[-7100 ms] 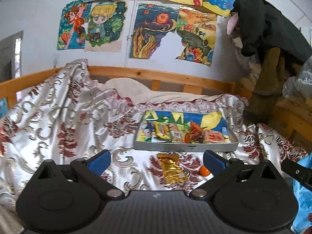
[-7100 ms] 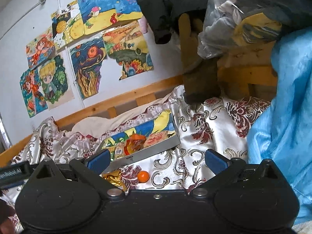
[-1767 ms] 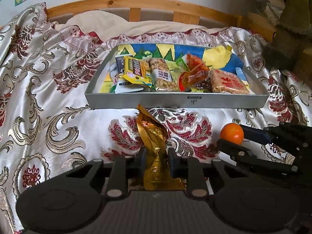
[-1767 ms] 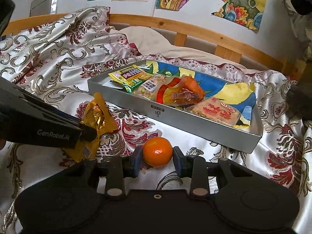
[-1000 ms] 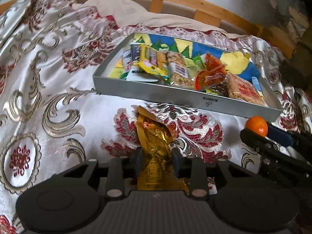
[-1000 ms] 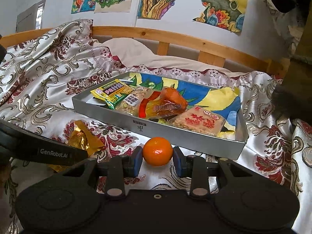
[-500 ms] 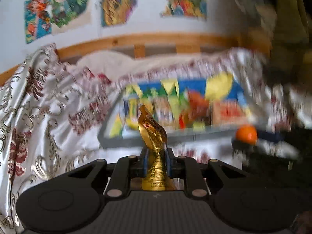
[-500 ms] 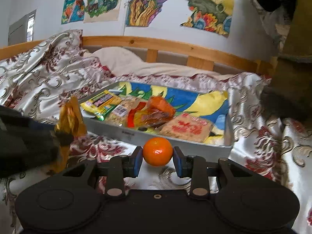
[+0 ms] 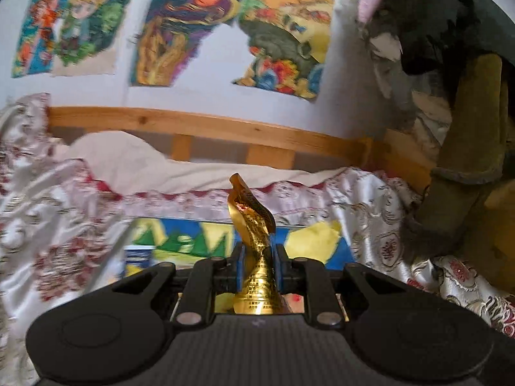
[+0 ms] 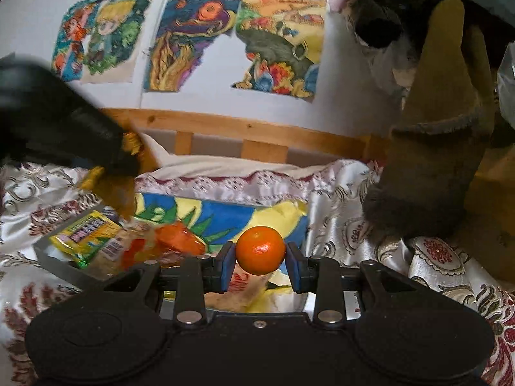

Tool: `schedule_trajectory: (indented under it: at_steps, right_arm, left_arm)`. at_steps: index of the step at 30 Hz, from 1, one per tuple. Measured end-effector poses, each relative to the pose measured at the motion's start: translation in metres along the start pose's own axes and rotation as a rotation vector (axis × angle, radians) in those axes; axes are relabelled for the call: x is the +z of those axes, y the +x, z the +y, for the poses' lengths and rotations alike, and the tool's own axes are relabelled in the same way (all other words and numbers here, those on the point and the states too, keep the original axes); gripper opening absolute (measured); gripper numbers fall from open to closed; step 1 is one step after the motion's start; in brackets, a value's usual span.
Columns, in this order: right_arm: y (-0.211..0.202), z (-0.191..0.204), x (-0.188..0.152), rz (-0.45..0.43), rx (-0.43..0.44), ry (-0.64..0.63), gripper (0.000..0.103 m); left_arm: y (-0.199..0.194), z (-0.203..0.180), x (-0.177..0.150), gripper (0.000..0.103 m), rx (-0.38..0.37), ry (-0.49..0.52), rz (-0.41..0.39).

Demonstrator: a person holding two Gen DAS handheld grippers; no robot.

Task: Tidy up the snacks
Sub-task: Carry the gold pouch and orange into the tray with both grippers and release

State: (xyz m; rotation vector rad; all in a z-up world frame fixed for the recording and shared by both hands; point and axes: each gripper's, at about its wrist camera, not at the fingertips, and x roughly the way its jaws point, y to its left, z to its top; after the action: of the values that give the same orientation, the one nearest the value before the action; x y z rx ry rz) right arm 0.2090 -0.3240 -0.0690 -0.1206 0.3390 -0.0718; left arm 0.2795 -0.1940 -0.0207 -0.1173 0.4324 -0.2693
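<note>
Pinching a gold wrapper upright between the left jaws, a tangerine squarely between the right jaws

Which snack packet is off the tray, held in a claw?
The gold foil packet, pinched upright in the left claw; the other packets lie in the tray.

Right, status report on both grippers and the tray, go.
Left gripper shut on gold packet. Right gripper shut on orange. Both held up over tray, which already holds snacks. Nothing in the way.
</note>
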Motion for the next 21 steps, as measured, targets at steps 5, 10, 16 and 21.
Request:
schedule_trajectory:
  at_steps: [5,10,16,21]
  right_arm:
    - [0.013,-0.003,-0.007,0.049,-0.009,0.017,0.036]
    - [0.021,-0.001,-0.013,0.082,0.0,0.031,0.036]
    - [0.026,-0.004,-0.016,0.116,-0.018,0.056,0.037]
    - [0.024,-0.008,-0.017,0.121,-0.019,0.081,0.039]
  left_arm:
    - [0.037,0.001,-0.011,0.019,-0.031,-0.014,0.087]
    - [0.049,0.002,-0.029,0.02,-0.023,0.059,0.115]
    - [0.054,0.003,-0.039,0.025,-0.026,0.094,0.152]
    - [0.053,0.006,-0.039,0.029,-0.013,0.095,0.169]
